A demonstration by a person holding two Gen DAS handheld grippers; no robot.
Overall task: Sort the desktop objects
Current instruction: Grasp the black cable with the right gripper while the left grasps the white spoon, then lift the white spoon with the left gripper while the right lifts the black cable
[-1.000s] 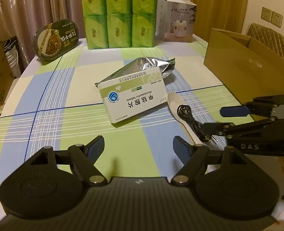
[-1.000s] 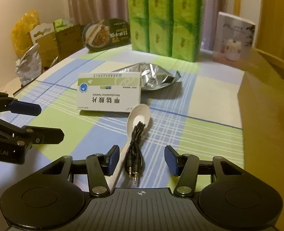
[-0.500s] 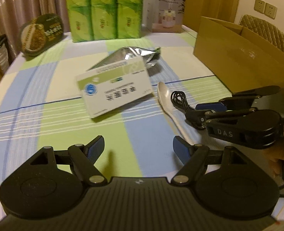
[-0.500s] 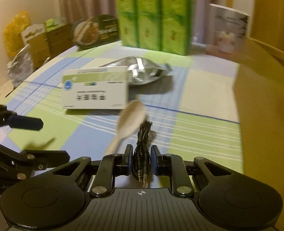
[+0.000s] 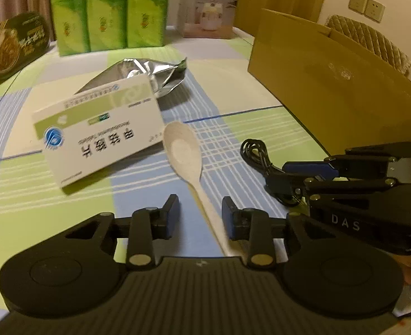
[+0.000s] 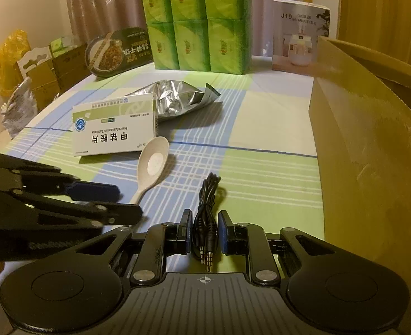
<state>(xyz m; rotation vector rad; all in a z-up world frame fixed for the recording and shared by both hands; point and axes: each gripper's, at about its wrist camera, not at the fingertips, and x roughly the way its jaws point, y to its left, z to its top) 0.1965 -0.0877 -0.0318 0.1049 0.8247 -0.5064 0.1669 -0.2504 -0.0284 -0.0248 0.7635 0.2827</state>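
1. Left wrist view: the left gripper [image 5: 199, 209] is seen with its fingers narrowed and closing; the handle of the white spoon [image 5: 181, 150] lies between them, close to the right finger, with a gap kept at the other.
2. The spoon's bowl is laid on the checked surface [image 6: 261, 173], just beside the medicine box [image 5: 99, 139].
3. Right wrist view: the black audio cable [image 6: 209, 192] is clamped between the fingers of the right gripper [image 6: 204, 223], plugs toward the camera.
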